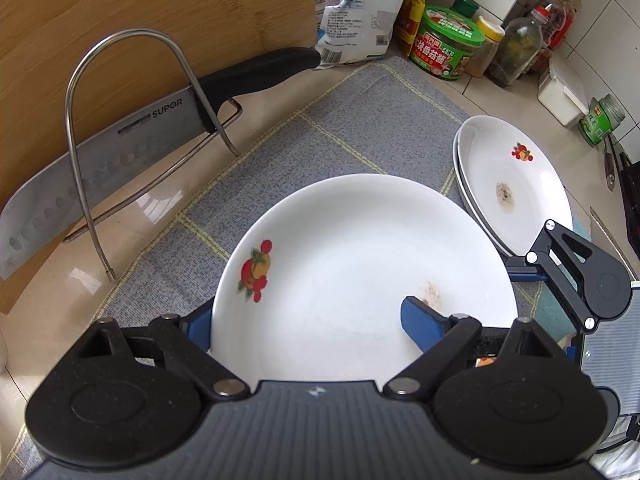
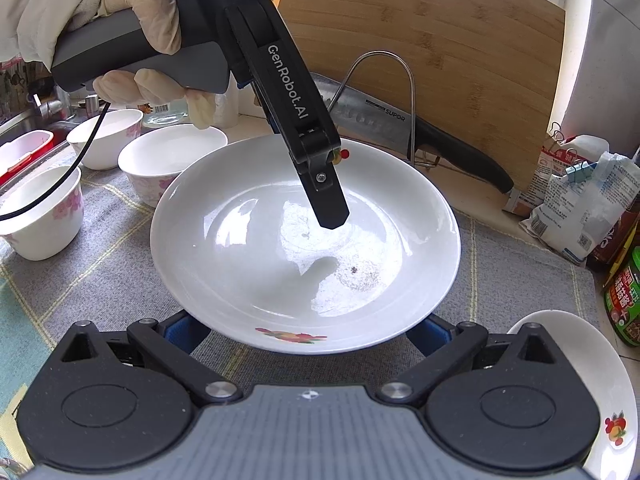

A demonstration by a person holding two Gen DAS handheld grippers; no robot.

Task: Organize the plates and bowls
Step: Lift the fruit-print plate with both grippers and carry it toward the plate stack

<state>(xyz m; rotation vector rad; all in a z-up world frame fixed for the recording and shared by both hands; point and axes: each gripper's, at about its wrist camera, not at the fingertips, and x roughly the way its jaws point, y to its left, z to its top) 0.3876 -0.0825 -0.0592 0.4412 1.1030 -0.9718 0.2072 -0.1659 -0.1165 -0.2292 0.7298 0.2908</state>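
Pinching is seen at the left gripper. The fruit-print plate is caught by its rim, with one blue pad laid on the white upper face beside a brownish smear and the other tucked beneath the edge. From the right wrist view, the lettering "GenRobot.AI" is read along that gripper's black arm, and its handle is wrapped by a gloved hand.

The plate is held tilted over the grey checked mat, between the two grippers. The right gripper is placed at the opposite rim. Both its blue fingers are hidden under the plate, so it cannot be told whether they are spread or pressed.

Just to the right, a stack of two matching plates is set on the mat, the top one stained near its middle. Three white bowls with pink flowers are grouped on the mat's other side, near the sink.

Behind the mat, a cleaver stamped "SUPOR" is slotted through a wire rack in front of a bamboo cutting board. A green-lidded jar with Chinese characters on a red label is stood among the bottles, and a printed bag is shut with a binder clip.
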